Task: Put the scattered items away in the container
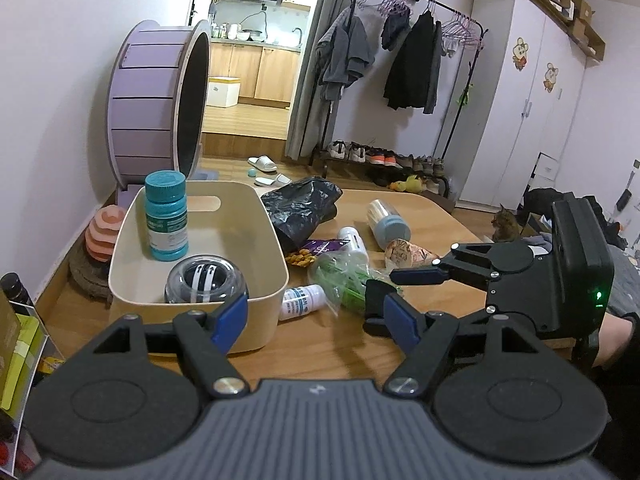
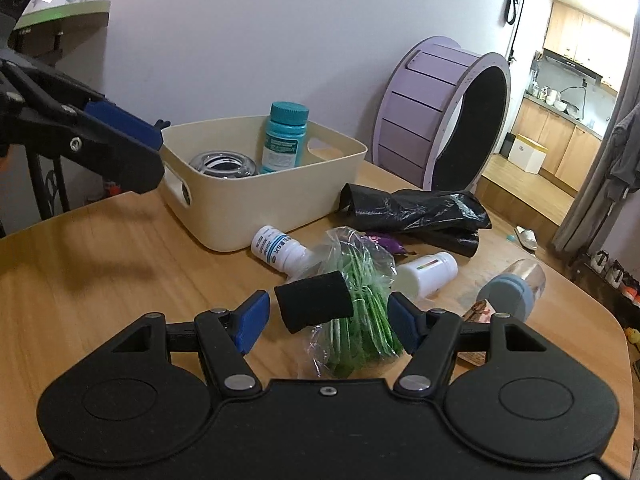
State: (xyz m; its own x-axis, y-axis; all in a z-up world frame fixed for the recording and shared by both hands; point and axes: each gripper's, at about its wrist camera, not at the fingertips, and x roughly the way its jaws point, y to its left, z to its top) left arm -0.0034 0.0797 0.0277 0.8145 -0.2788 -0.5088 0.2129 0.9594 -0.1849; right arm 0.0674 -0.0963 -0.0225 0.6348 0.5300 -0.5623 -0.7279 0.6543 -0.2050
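A cream bin (image 1: 256,208) (image 2: 264,208) on the wooden table holds a teal bottle (image 1: 166,216) (image 2: 284,140) and a clear gyro ball (image 1: 206,280) (image 2: 222,164). Scattered beside it lie a black bag (image 1: 304,208) (image 2: 416,212), two white bottles (image 1: 302,300) (image 2: 276,248) (image 2: 426,274), a bag of greens (image 1: 344,276) (image 2: 360,292), a clear jar with a grey-blue lid (image 1: 388,224) (image 2: 512,288) and a black roll (image 2: 314,300). My left gripper (image 1: 318,320) is open in front of the bin. My right gripper (image 2: 328,320) is open around the black roll, pads apart from it.
A purple cat wheel (image 1: 156,100) (image 2: 444,116) stands behind the table. A snack packet (image 1: 316,250) and a printed paper cone (image 1: 408,252) lie among the items. A cat (image 1: 506,224) sits beyond the table's right edge. A clothes rack (image 1: 400,60) stands at the back.
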